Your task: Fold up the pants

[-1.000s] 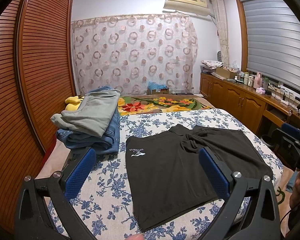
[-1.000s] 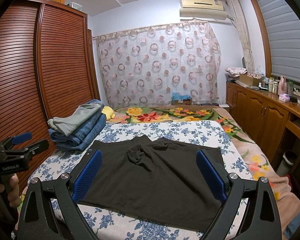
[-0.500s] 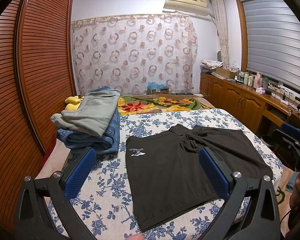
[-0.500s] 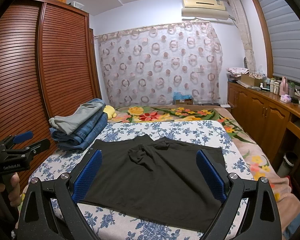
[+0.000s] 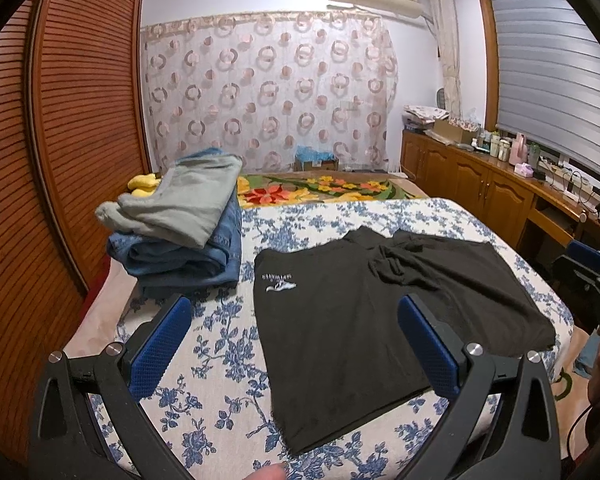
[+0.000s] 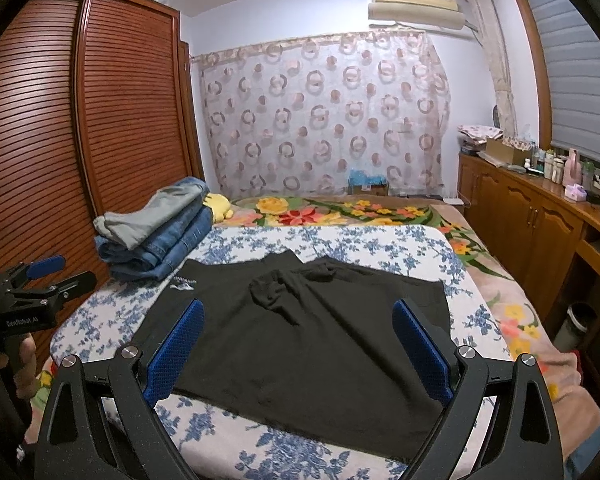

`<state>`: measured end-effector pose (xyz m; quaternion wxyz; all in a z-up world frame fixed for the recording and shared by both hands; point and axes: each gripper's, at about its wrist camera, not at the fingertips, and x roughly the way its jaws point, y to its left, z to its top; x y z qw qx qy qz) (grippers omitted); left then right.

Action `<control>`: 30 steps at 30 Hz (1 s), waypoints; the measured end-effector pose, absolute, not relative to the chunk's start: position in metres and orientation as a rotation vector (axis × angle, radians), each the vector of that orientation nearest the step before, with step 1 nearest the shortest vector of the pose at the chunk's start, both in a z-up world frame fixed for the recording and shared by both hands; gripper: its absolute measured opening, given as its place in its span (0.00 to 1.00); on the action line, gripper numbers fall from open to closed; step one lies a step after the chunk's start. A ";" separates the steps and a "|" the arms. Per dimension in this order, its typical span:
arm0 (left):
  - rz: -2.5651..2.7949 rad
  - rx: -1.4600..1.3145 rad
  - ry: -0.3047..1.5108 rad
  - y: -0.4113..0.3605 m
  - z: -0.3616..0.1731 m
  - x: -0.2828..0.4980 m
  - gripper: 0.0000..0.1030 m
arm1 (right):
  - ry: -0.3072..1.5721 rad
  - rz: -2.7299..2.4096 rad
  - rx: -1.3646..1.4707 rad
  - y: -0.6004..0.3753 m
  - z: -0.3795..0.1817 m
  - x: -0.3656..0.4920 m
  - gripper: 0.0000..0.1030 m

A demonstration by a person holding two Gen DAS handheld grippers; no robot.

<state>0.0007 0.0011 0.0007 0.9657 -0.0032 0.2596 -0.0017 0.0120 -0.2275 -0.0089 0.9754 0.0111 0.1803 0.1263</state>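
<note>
Nearest the cameras, the left hand-held gripper (image 5: pixel 294 344) hangs above the front edge of the bed with its blue-padded jaws spread wide and nothing between them. The right hand-held gripper (image 6: pixel 298 350) is likewise wide open and empty, poised over the near hem of the garment.

The black fabric pants (image 5: pixel 364 320) lie spread flat on the bed with the blue-and-white floral cover (image 5: pixel 224 364). A small white logo (image 5: pixel 278 282) sits near their far left corner, and a bunched fold of black cloth (image 6: pixel 272 292) rises toward their far edge, about the middle. The near hem reaches almost to the bed's front edge.

Left of the pants and a little farther back, a stack of folded clothes, grey trousers over blue jeans (image 5: pixel 180 236), rests on the same cover, close to the pants but not touching them. A yellow soft toy (image 6: pixel 220 204) peeks out behind the stack.

Beyond the pants, a bright flower-patterned blanket (image 5: pixel 320 190) covers the far end of the bed. To the pants' right runs a wooden counter (image 6: pixel 540 208) crowded with bottles and boxes; to their left stands a slatted wooden wardrobe (image 5: pixel 80 120). Farthest off hangs a circle-patterned curtain (image 6: pixel 324 116).
</note>
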 end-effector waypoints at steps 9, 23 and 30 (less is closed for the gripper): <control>0.007 -0.015 0.598 0.018 -0.034 0.014 1.00 | 0.444 0.247 -0.004 -0.232 -0.019 0.029 0.93; -0.052 -0.031 0.723 0.034 -0.080 0.011 0.99 | 0.527 0.246 -0.036 -0.227 -0.032 0.032 0.93; -0.119 -0.056 0.792 0.034 -0.096 0.002 0.80 | 0.547 0.247 -0.054 -0.218 -0.034 0.026 0.93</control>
